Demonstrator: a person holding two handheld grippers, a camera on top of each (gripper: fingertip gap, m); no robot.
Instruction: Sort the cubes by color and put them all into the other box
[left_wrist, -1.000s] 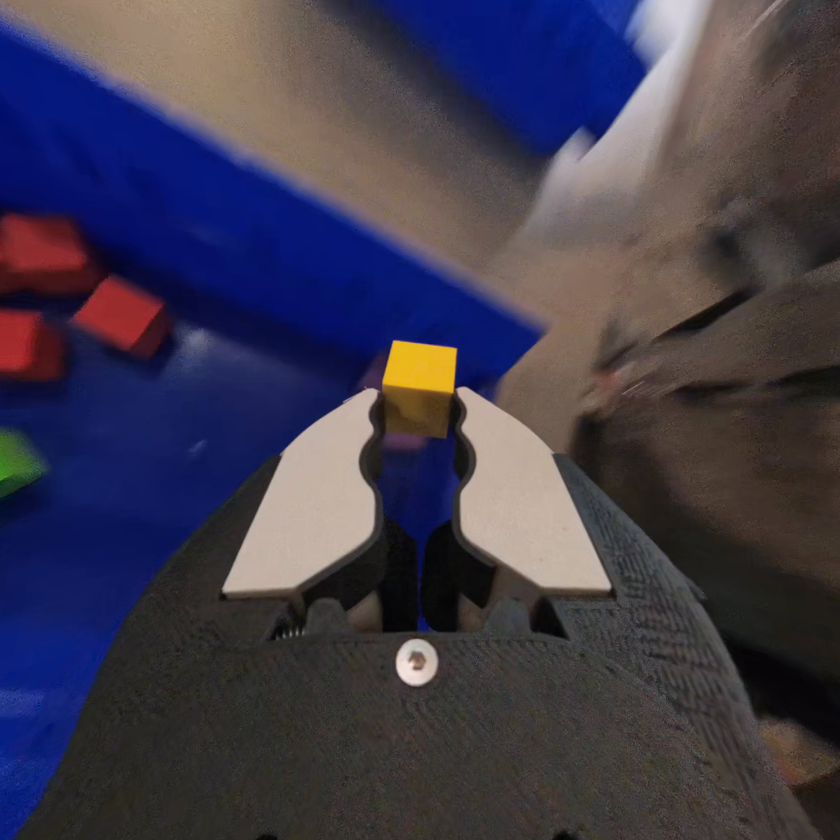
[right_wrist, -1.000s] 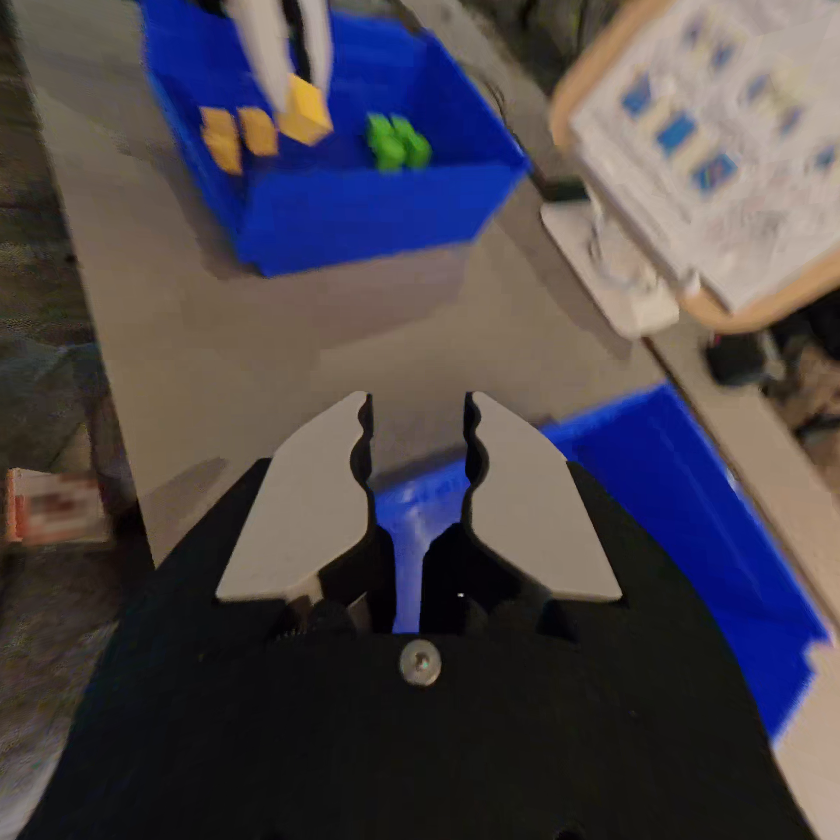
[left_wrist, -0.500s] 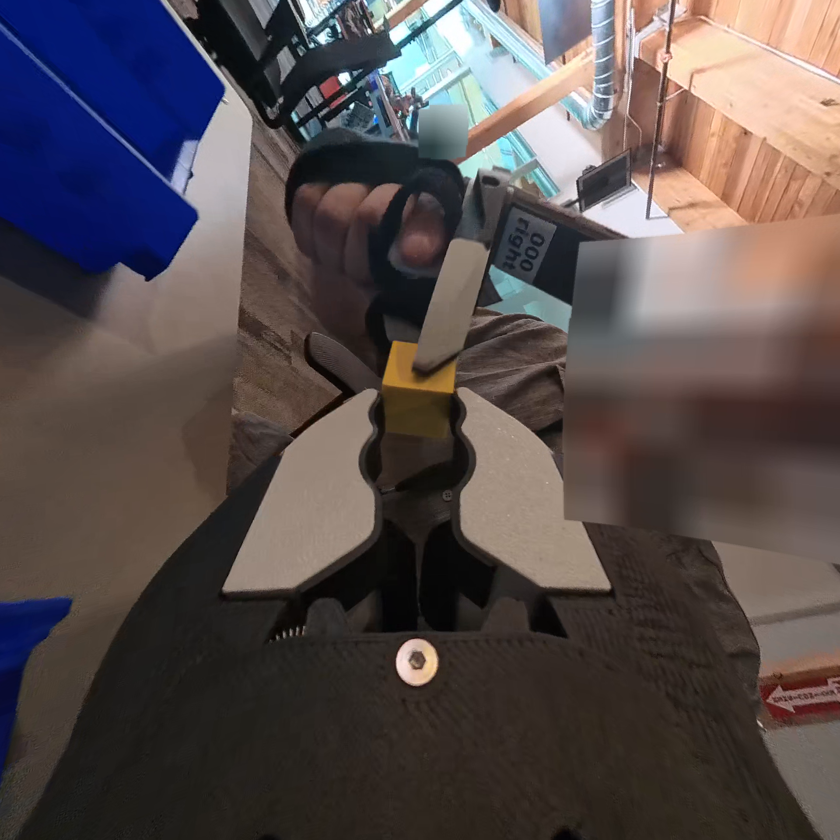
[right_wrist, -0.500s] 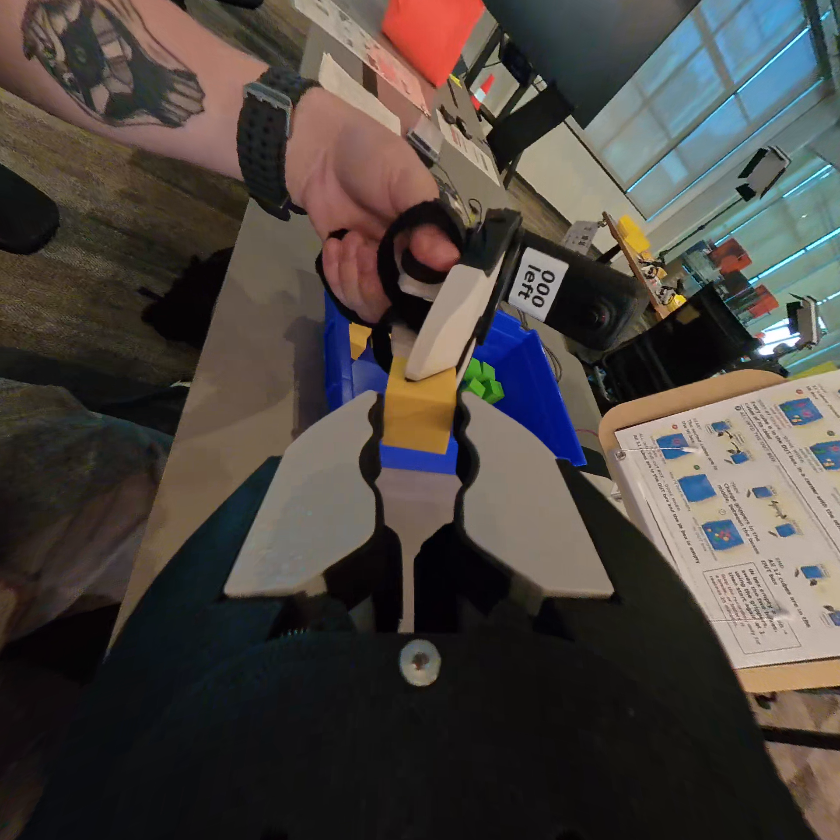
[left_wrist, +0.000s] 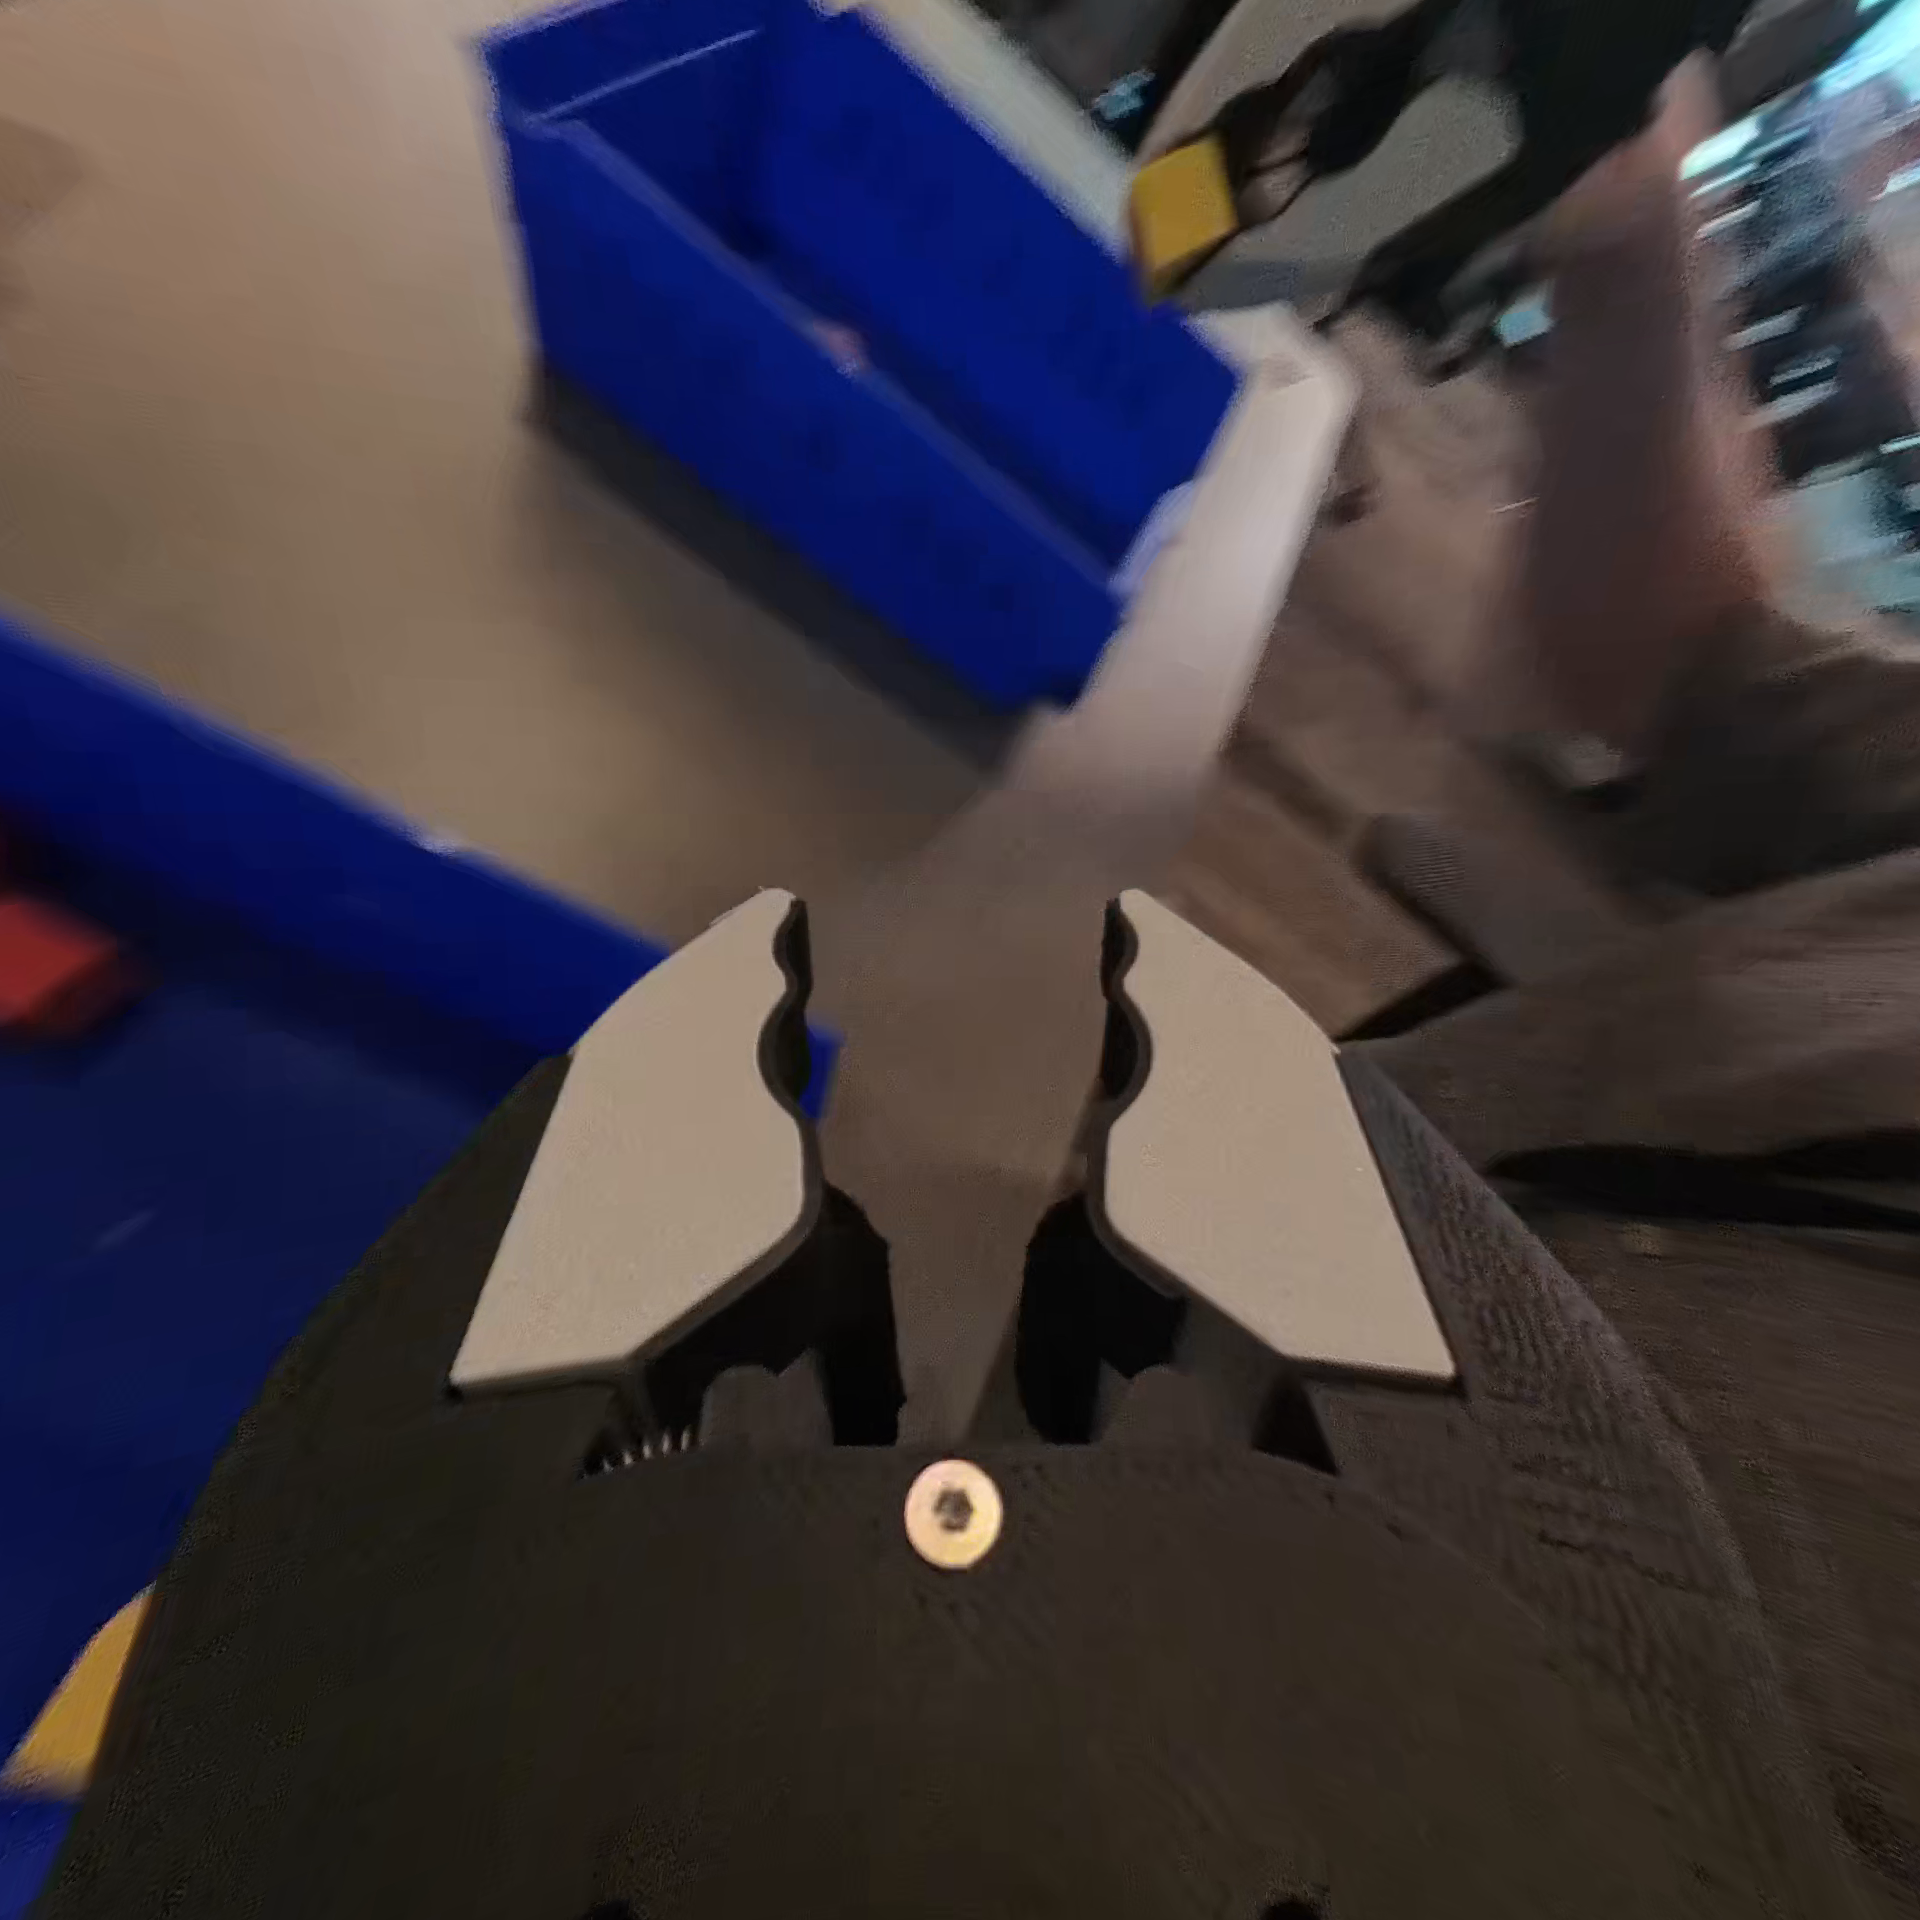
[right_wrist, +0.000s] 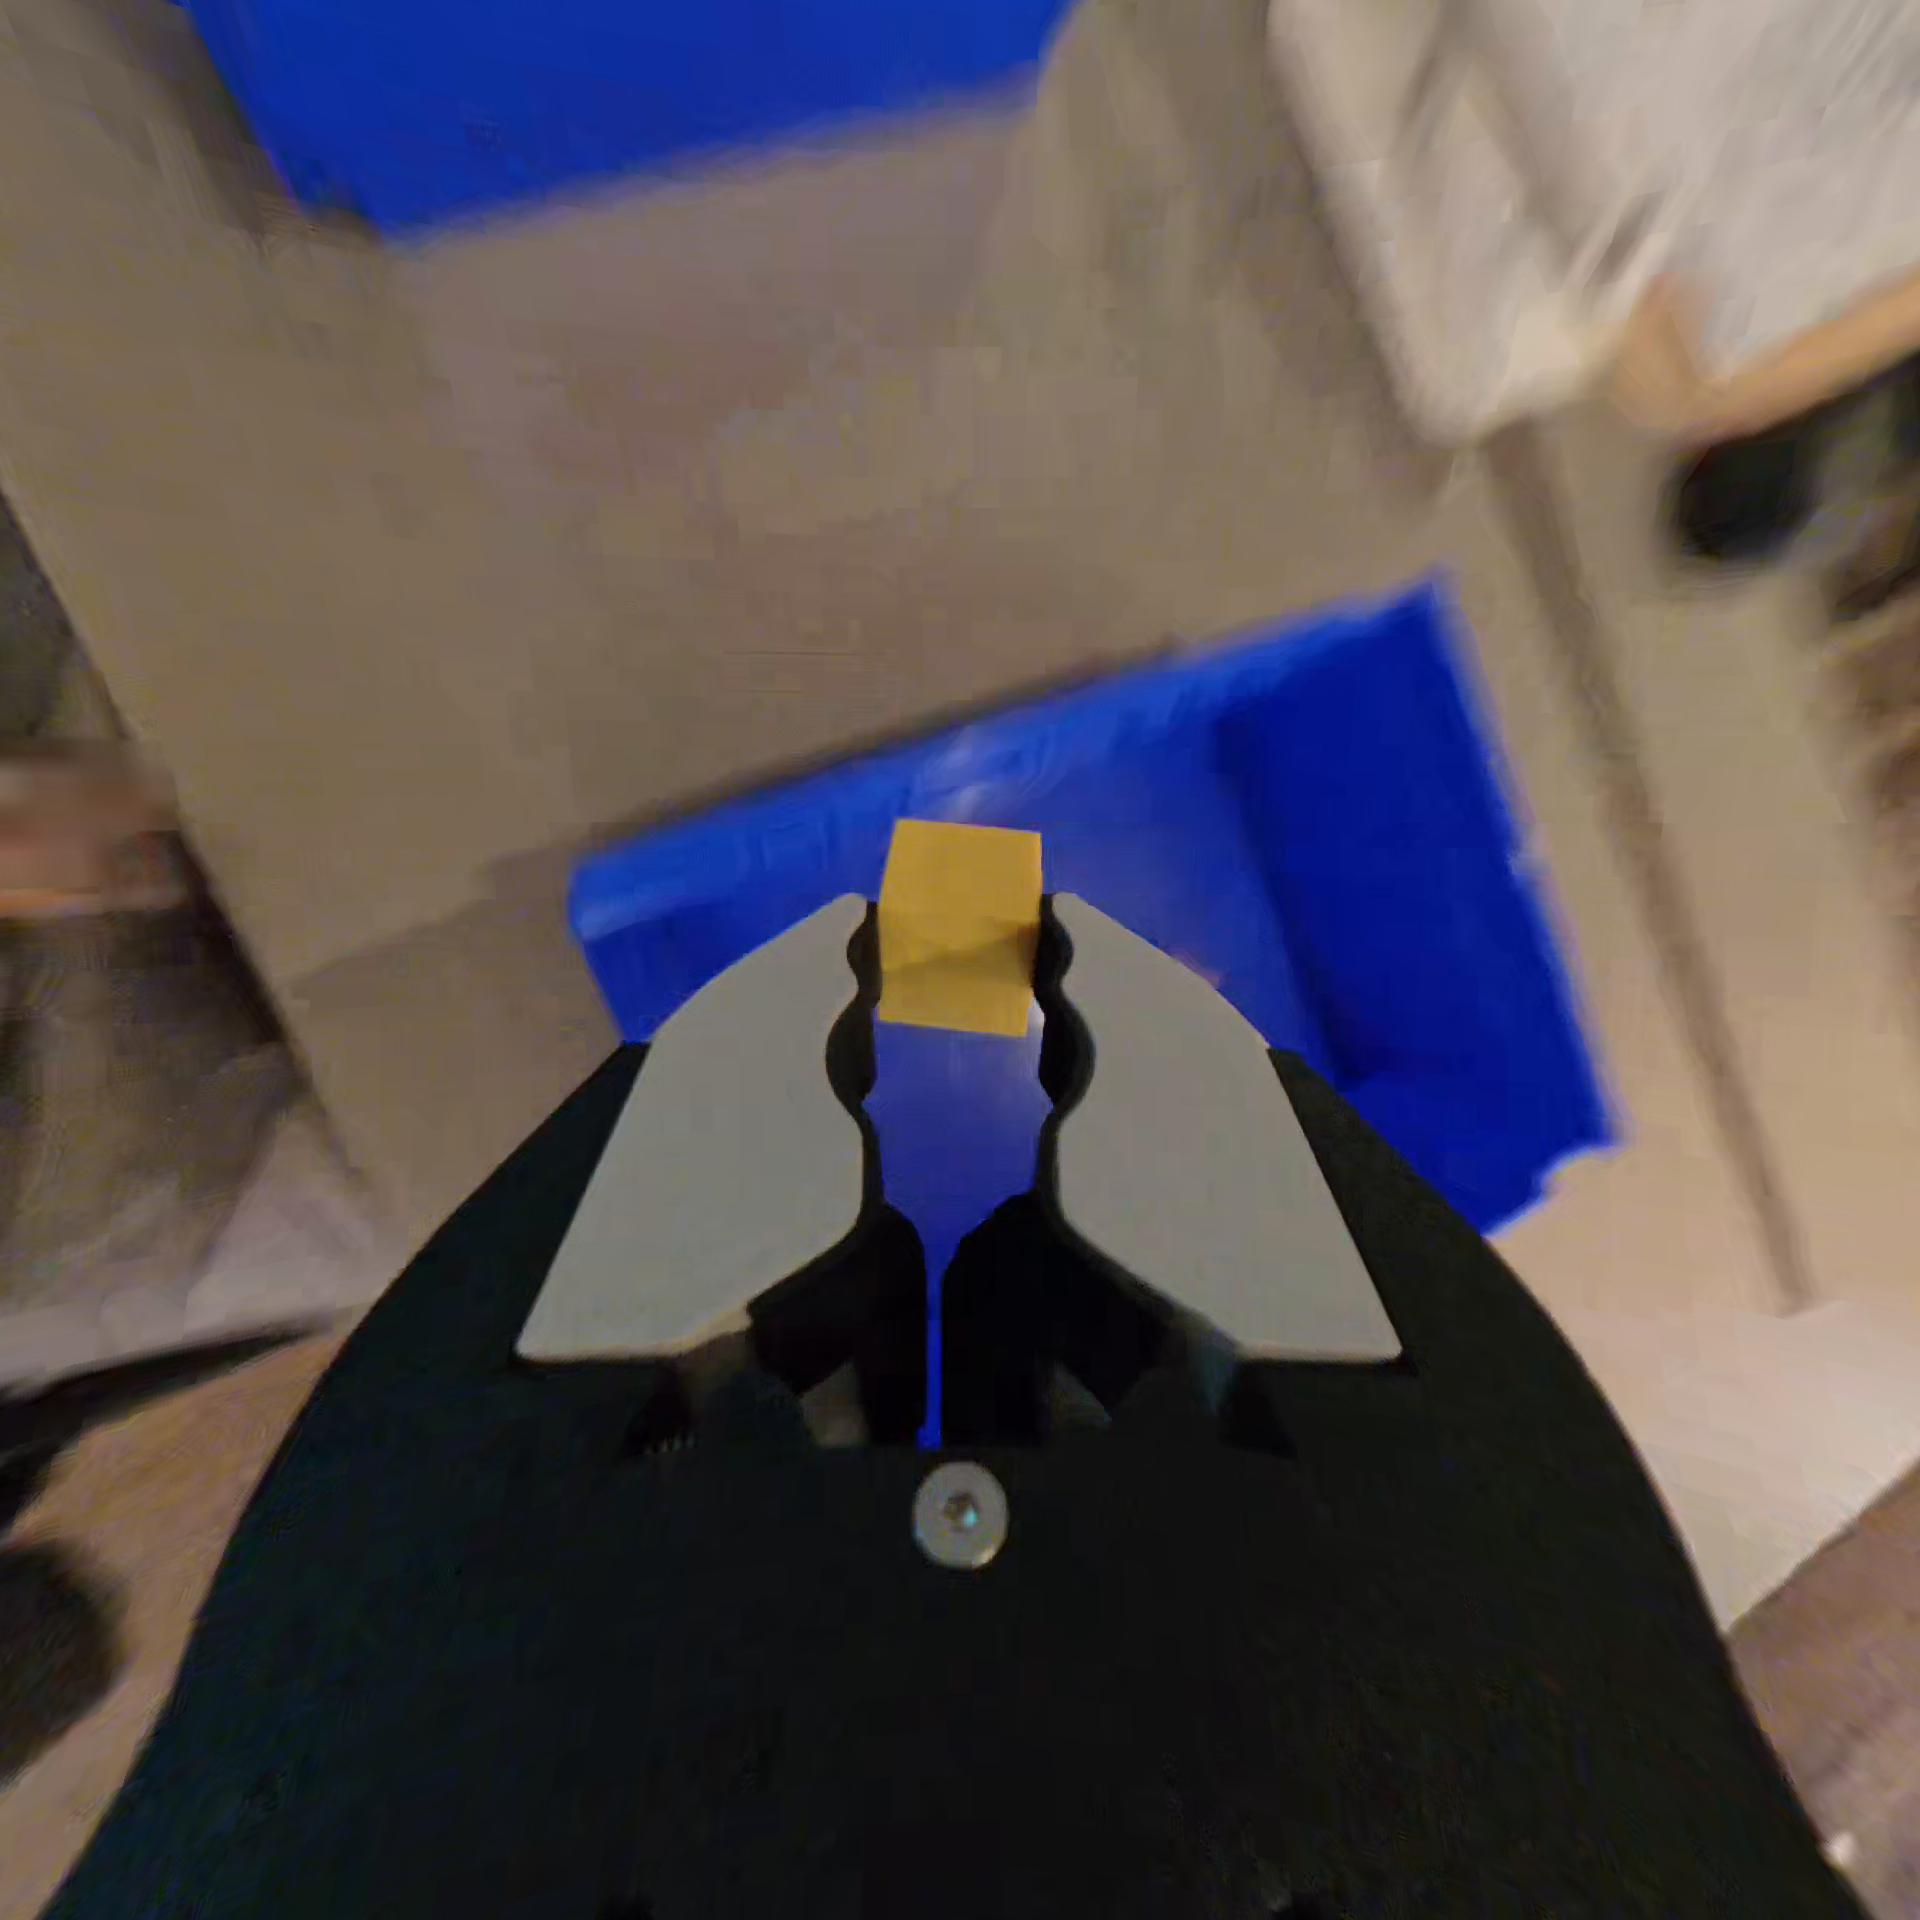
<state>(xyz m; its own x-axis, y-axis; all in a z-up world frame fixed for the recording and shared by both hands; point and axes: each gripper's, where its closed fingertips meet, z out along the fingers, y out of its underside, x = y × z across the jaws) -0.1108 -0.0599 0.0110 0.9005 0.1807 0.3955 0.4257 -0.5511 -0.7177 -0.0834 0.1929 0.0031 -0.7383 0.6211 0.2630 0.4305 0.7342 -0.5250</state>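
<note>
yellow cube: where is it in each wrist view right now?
Left wrist view: small yellow cube at top right, blurred, clamped in the far-off right gripper.
Right wrist view: centre, pinched at the tips of the right gripper.
Shared landmark: blue plastic bin on the beige table.

Matt grey fingers (left_wrist: 644, 1153), smooth-faced, on a black printed-plastic body with a fine ribbed texture. Bright metal screw (left_wrist: 953, 1526), hex socket, glossy. Blue bin (left_wrist: 831, 343), far: smooth plastic, slight sheen. Tan surface (left_wrist: 312, 499): matt, even. Yellow cube (right_wrist: 958, 925), pinched between matt grey fingers (right_wrist: 1174, 1132): dull, flat finish, material not clear. Near blue bin (right_wrist: 1382, 883): glossy plastic, highlights along the wall. Remainder too blurred to judge.
</note>
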